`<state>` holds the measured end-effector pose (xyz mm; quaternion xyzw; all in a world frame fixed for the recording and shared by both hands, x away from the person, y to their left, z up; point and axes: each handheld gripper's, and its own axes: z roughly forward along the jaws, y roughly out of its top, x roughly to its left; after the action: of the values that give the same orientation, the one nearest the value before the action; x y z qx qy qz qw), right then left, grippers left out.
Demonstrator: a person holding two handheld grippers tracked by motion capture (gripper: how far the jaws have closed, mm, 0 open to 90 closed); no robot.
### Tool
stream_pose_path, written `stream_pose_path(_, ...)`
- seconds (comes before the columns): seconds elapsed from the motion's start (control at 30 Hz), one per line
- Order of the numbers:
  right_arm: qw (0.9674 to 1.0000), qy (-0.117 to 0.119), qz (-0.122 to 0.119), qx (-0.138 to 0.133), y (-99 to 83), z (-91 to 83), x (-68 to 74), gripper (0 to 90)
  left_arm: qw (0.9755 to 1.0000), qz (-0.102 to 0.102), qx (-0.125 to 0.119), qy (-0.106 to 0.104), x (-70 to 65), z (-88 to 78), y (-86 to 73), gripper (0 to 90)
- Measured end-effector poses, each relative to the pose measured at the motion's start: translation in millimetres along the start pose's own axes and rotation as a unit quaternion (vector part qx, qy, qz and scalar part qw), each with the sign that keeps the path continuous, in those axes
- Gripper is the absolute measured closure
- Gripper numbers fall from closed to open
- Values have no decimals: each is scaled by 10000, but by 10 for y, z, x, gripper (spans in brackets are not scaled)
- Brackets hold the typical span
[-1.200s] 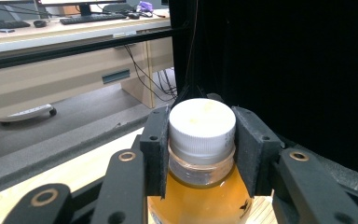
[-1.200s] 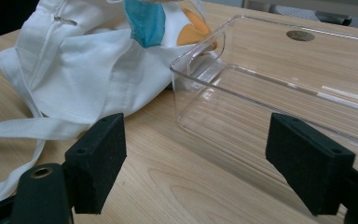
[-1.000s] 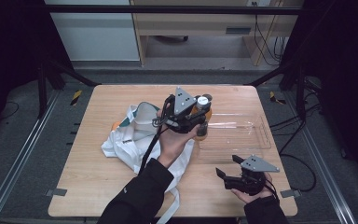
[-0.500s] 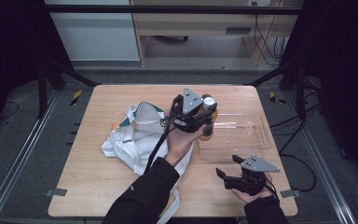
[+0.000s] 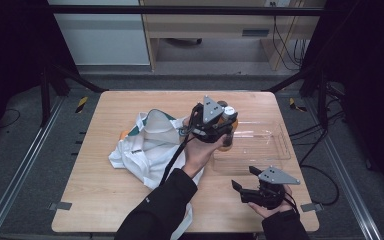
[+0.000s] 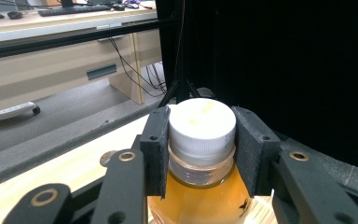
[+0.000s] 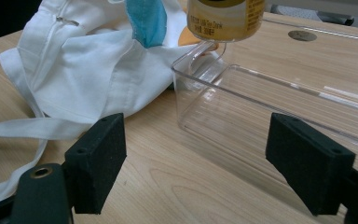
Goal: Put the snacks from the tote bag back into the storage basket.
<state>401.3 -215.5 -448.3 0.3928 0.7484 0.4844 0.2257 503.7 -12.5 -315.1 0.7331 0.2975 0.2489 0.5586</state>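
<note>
Above the near-left corner of the clear tray (image 5: 275,150), the bottle (image 6: 200,186) hangs upright, its long axis vertical, clear of the desk (image 5: 105,210). The left gripper (image 5: 214,125) is clamped on its white cap (image 6: 202,126), one pad on each side. The tray's floor lies directly below and slightly right of the bottle's base. The right gripper (image 5: 260,190) rests near the desk's front edge, jaws apart and empty. The white bag (image 5: 145,150) lies just left of the tray.
</note>
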Motion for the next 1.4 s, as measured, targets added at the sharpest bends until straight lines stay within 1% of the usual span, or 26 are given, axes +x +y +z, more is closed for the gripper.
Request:
stream_pose_path(0.33,10000,7,6,9,0,-1,5,204,9999,77,77,-17,-55,79,-65,586)
stream_pose_path(0.63,10000,-2,3,26,-2,2,5,204,9998,67,167,-46,-79,141,-167,586)
stream_pose_path(0.77,10000,-1,1,29,-2,1,7,204,9998,22,189,-43,-81,151,-204,586)
stream_pose_path(0.9,10000,-3,-3,35,-3,4,8,204,9997,34,221,-49,-78,158,-248,586)
stream_pose_path(1.27,10000,6,-6,40,-4,8,8,204,9994,-37,336,-31,-54,187,-366,586)
stream_pose_path(1.4,10000,4,-5,41,-4,7,10,204,9993,-62,375,-63,-42,187,-408,586)
